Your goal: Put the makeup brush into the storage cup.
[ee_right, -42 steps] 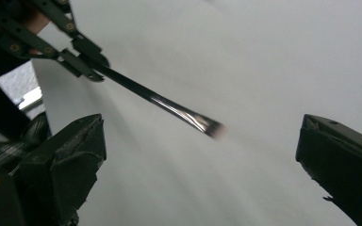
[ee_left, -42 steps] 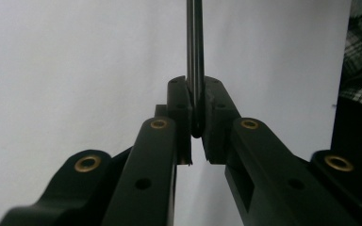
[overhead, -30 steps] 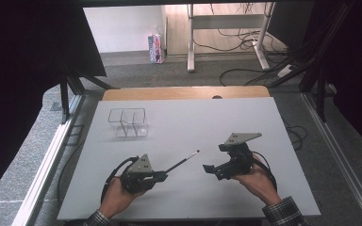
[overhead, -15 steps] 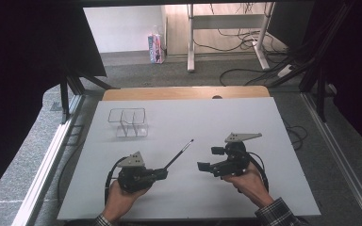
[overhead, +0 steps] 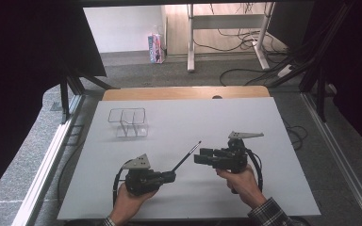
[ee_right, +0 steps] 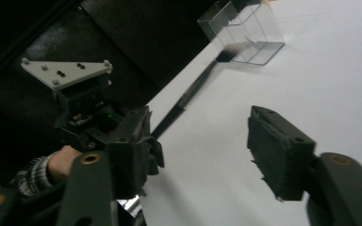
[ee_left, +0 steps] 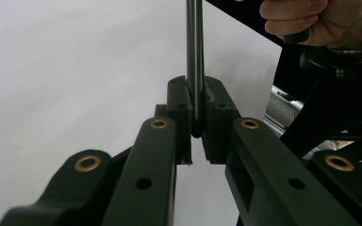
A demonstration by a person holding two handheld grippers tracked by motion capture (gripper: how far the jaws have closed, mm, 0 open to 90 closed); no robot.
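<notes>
On the white table [overhead: 273,141], the left gripper [overhead: 169,177] is clamped tight on the lower end of a thin dark brush [overhead: 187,158]. In the left gripper view the brush [ee_left: 194,61] shows as a slim metallic-grey handle pinched between the two black pads and running straight up out of the frame. In the high view the handle rises at a slant away from the person and to the right, its far tip ending just beside the front of the right gripper [overhead: 199,157].

The right gripper is held level above the table, pointing left toward the brush. Its jaws have just been closing and stand roughly half apart, with nothing between them: in the right gripper view the two pads [ee_right: 277,150] frame only bare tabletop. That same view shows the left gripper [ee_right: 153,134] farther off with its grey three-cornered plate (tilted toward the camera), and the brush [ee_right: 188,96] leading away to a dark, blurred bristle end.

A clear plastic box [overhead: 128,121] with a divider down the middle stands toward the far left of the table, well apart from both grippers; in the right gripper view the bristle end lies in line with the clear plastic box [ee_right: 245,28], though whether they touch cannot be told
</notes>
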